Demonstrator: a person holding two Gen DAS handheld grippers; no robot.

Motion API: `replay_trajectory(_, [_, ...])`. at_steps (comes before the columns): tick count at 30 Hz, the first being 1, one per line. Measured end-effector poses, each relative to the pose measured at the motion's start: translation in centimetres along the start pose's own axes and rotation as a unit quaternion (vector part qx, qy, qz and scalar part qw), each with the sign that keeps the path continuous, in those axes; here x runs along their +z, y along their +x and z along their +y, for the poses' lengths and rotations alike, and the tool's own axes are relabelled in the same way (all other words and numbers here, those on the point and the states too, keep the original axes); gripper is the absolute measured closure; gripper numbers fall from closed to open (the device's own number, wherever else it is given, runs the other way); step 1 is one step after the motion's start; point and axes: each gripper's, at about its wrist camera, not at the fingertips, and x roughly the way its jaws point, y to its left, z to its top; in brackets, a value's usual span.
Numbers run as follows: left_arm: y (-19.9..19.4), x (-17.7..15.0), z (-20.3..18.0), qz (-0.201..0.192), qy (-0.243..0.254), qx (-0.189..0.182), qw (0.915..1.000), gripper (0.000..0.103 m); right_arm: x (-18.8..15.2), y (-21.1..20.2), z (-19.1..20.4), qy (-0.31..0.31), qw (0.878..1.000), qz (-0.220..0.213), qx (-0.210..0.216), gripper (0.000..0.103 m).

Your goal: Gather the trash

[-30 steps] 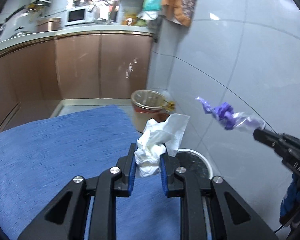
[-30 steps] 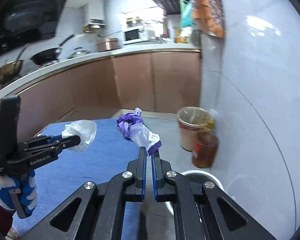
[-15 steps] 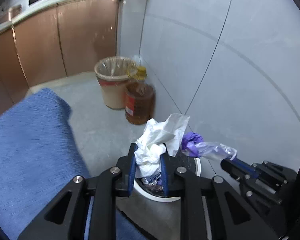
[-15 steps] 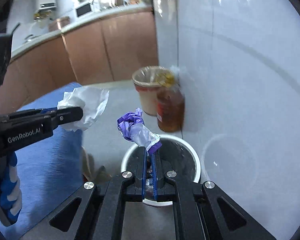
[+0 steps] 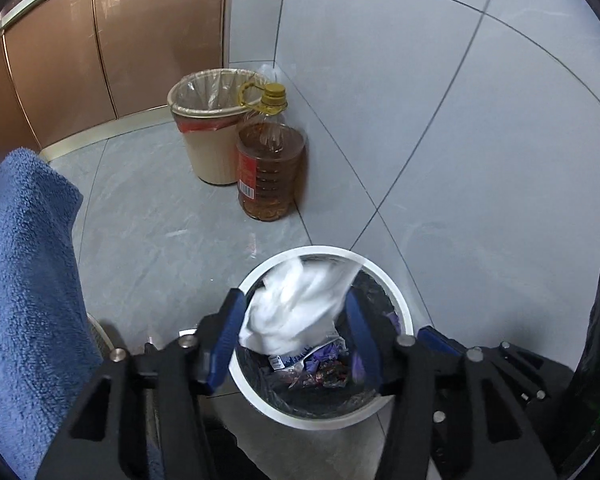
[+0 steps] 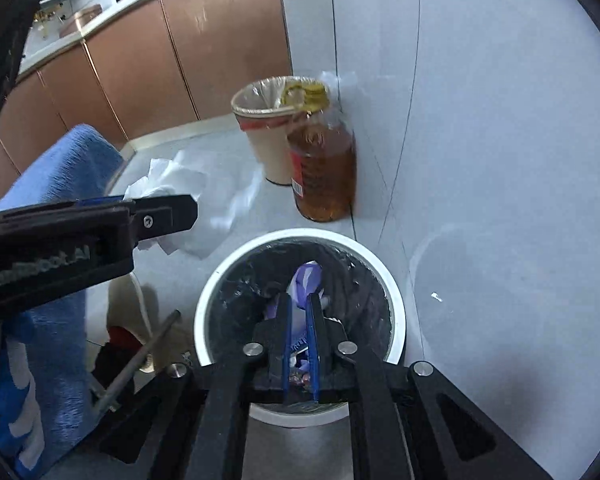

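Crumpled white tissue (image 5: pixel 296 312) was seen blurred between the just-opened jaws of the left gripper (image 5: pixel 296 334), above the white trash bin (image 5: pixel 396 300). A purple wrapper (image 6: pixel 306 280) sat between the right gripper's (image 6: pixel 299 320) slightly parted, opening jaws. An oil bottle (image 5: pixel 269 168) and a lined bin (image 5: pixel 204 132) stood beyond.

This is a home kitchen: brown cupboards (image 6: pixel 188 60) under a long surface (image 6: pixel 100 16), a big oil bottle (image 5: pixel 269 160), tiled walls.
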Motion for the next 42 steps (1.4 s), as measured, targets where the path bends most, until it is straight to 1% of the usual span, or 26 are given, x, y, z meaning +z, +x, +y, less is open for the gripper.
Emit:
replay_trajectory(3, [0.1, 0.0, 0.3, 0.000, -0.004, -0.004, 1.0000, 0.051, 0.1, 0.9, -0.5, 0.008, 1.000, 0.006, -0.005, 0.084])
replay_trajectory(4, [-0.1, 0.0, 0.3, -0.002, -0.003, -0.003, 1.0000, 0.051, 0.0, 0.8, -0.6, 0.010, 1.000, 0.006, -0.006, 0.084])
replay_trajectory(6, [-0.5, 0.0, 0.4, -0.005, -0.005, -0.004, 1.0000, 0.051, -0.2, 0.7, -0.9, 0.012, 1.000, 0.006, -0.008, 0.079])
replay_trajectory(10, [-2.2, -0.1, 0.8, -0.019, -0.011, -0.004, 0.9997, 0.051, -0.2, -0.7, -1.0, 0.016, 1.000, -0.003, -0.011, 0.077])
replay_trajectory(12, [-3.5, -0.3, 1.1, -0.031, -0.014, -0.002, 0.9994, 0.051, 0.0, -2.0, -0.6, 0.015, 1.000, -0.014, -0.014, 0.070])
replay_trajectory(13, [-4.4, -0.5, 1.3, -0.039, -0.016, 0.002, 0.9991, 0.051, 0.1, -2.5, -0.4, 0.014, 1.000, -0.020, -0.014, 0.069])
replay_trajectory(15, [-6.3, -0.9, 1.6, -0.056, -0.019, 0.010, 0.9982, 0.051, 0.5, -4.2, 0.4, 0.007, 0.999, -0.037, -0.014, 0.062])
replay_trajectory(17, [-8.6, -1.4, 1.9, -0.076, -0.022, 0.017, 0.9967, 0.051, 0.8, -5.7, 1.3, -0.001, 0.999, -0.051, -0.012, 0.057])
replay_trajectory(18, [-9.5, -1.5, 2.0, -0.084, -0.023, 0.020, 0.9960, 0.050, 1.0, -6.8, 2.0, -0.008, 0.998, -0.063, -0.010, 0.054])
replay_trajectory(20, [-11.8, -1.9, 2.2, -0.109, -0.024, 0.032, 0.9933, 0.046, 1.2, -8.8, 3.1, -0.019, 0.996, -0.083, -0.008, 0.050])
replay_trajectory(24, [-16.8, -3.2, 2.8, -0.162, -0.022, 0.061, 0.9847, 0.039, 1.5, -12.5, 5.5, -0.041, 0.992, -0.122, -0.001, 0.039])
replay_trajectory(29, [-22.5, -5.6, 3.7, -0.215, -0.024, 0.109, 0.9703, 0.034, 1.1, -16.3, 8.5, -0.066, 0.985, -0.158, 0.012, 0.028])
replay_trajectory(34, [-26.7, -8.4, 5.1, -0.244, -0.032, 0.149, 0.9578, 0.031, 0.7, -19.0, 11.1, -0.091, 0.978, -0.188, 0.019, 0.019])
replay_trajectory(38, [-30.1, -10.8, 6.7, -0.266, -0.044, 0.192, 0.9436, 0.031, 0.1, -20.5, 12.9, -0.106, 0.973, -0.206, 0.020, 0.013])
replay_trajectory(42, [-32.9, -12.5, 8.1, -0.284, -0.065, 0.222, 0.9306, 0.029, -0.7, -21.7, 14.3, -0.113, 0.968, -0.222, 0.023, 0.009])
